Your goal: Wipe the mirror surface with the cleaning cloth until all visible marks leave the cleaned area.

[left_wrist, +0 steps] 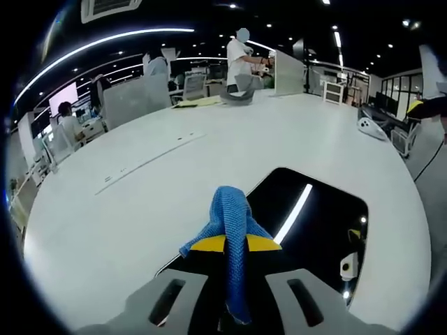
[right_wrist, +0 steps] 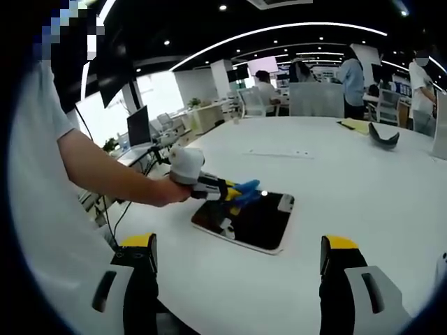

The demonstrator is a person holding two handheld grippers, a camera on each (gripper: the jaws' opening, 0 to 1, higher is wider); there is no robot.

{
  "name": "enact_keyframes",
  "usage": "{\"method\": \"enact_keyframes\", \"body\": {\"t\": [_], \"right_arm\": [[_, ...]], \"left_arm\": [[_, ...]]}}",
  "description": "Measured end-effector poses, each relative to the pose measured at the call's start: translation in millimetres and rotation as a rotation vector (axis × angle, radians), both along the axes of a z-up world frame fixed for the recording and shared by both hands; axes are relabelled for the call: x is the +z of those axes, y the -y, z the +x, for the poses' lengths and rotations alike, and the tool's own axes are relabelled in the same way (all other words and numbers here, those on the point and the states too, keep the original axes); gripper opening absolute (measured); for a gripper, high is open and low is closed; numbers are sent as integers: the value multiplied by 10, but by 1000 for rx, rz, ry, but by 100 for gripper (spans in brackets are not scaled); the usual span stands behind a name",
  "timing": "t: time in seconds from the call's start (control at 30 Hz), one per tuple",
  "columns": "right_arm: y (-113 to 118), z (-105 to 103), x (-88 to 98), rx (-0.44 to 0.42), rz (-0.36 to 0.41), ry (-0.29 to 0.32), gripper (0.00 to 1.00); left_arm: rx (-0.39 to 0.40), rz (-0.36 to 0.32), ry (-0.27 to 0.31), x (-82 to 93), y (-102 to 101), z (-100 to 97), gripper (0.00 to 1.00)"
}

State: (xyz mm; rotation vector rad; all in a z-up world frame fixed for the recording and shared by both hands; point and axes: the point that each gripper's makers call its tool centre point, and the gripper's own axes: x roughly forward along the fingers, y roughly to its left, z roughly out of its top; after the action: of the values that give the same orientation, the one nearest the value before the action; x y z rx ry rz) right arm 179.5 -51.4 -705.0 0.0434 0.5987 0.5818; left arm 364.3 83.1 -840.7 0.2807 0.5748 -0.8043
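Note:
A flat mirror (left_wrist: 314, 223) with a dark reflecting face lies on the white table (left_wrist: 140, 209); it reflects ceiling light strips. My left gripper (left_wrist: 234, 244) is shut on a blue cleaning cloth (left_wrist: 230, 223), which bunches up between the yellow-tipped jaws just above the mirror's near edge. In the right gripper view, the mirror (right_wrist: 255, 223) lies mid-table and the left gripper (right_wrist: 237, 193), held by a person's hand, hovers over its left part with the blue cloth (right_wrist: 248, 190). My right gripper (right_wrist: 237, 262) stands wide open, well short of the mirror, with nothing between its jaws.
The white table (right_wrist: 363, 181) is large, with a grey curved object (right_wrist: 384, 136) and yellow sheets (right_wrist: 356, 125) at its far end. Partitions, chairs, monitors and several people stand beyond. A person's arm (right_wrist: 105, 174) reaches in from the left.

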Motion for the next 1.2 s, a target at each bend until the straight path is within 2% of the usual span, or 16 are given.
{"method": "enact_keyframes", "body": {"t": [1.2], "right_arm": [[141,-6,-21,-28,6,-6,97]], "left_arm": [[-71,11,3,-6,498,-116,6]]}}
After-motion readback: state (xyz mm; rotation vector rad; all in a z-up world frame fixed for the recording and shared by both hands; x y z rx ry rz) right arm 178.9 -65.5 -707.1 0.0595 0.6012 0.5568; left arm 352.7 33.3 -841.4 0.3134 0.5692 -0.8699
